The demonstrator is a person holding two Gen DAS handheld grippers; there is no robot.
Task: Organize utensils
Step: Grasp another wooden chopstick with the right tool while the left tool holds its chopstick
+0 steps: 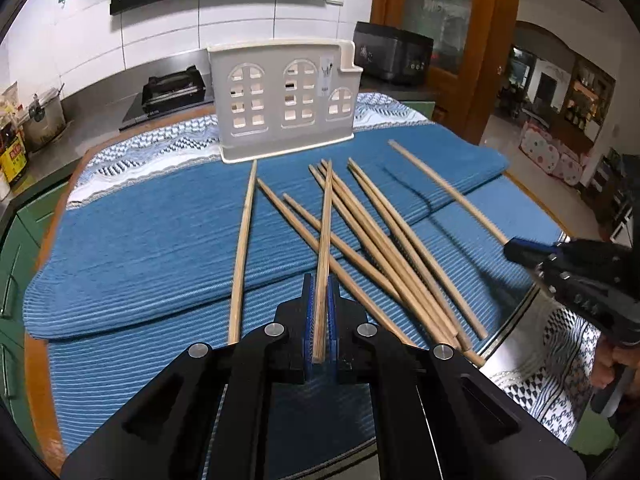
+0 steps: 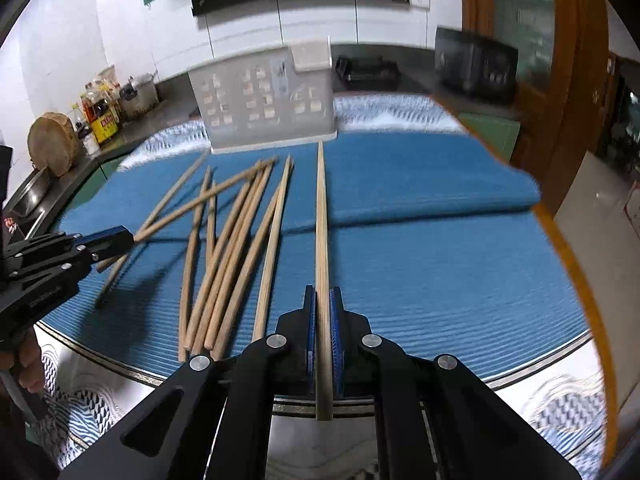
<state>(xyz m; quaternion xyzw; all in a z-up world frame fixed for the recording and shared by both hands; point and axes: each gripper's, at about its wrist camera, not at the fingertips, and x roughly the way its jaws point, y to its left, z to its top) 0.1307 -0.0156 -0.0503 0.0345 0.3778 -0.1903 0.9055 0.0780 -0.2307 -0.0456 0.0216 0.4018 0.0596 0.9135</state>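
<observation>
A: Left wrist view first. Grip?
B: Left gripper (image 1: pixel 319 292) pinched tight on left-held chopstick (image 1: pixel 326 220), clamped near butt end, long thin end sticking forward over loose chopsticks (image 1: pixel 380 240) on blue mat (image 1: pixel 140 240). Holder (image 1: pixel 280 100) upright at far edge of mat, well apart from tip
A: Risk there?
B: Long lever in narrow pads, likely to pivot or slip out on a quick swing. Tip seemingly low over the pile, so liable to snag and scatter sticks on the way forward. Also right gripper (image 1: pixel 516 250) at right edge of view, closed on right-held chopstick (image 1: pixel 448 190); chance of crossed sticks with both headed for holder together
A: Right wrist view?
B: Right gripper (image 2: pixel 322 304) clamped shut on right-held chopstick (image 2: pixel 322 220), gripped partway along, butt end poking back past the pads, tip aimed towards holder (image 2: pixel 264 100). Left gripper (image 2: pixel 116 242) at left, left-held chopstick (image 2: pixel 200 204) slanting over loose chopsticks (image 2: pixel 232 248)
A: Trouble?
B: Blurred, so tip height unclear. Light-looking freestanding holder, liable to tip or slide if poked on front wall instead of fed through the top. Top opening not visible from here, so easy to misjudge entry. Butt ends of loose chopsticks right by table rim (image 2: pixel 520 376), easily rolled off by a nudge from either gripper
</observation>
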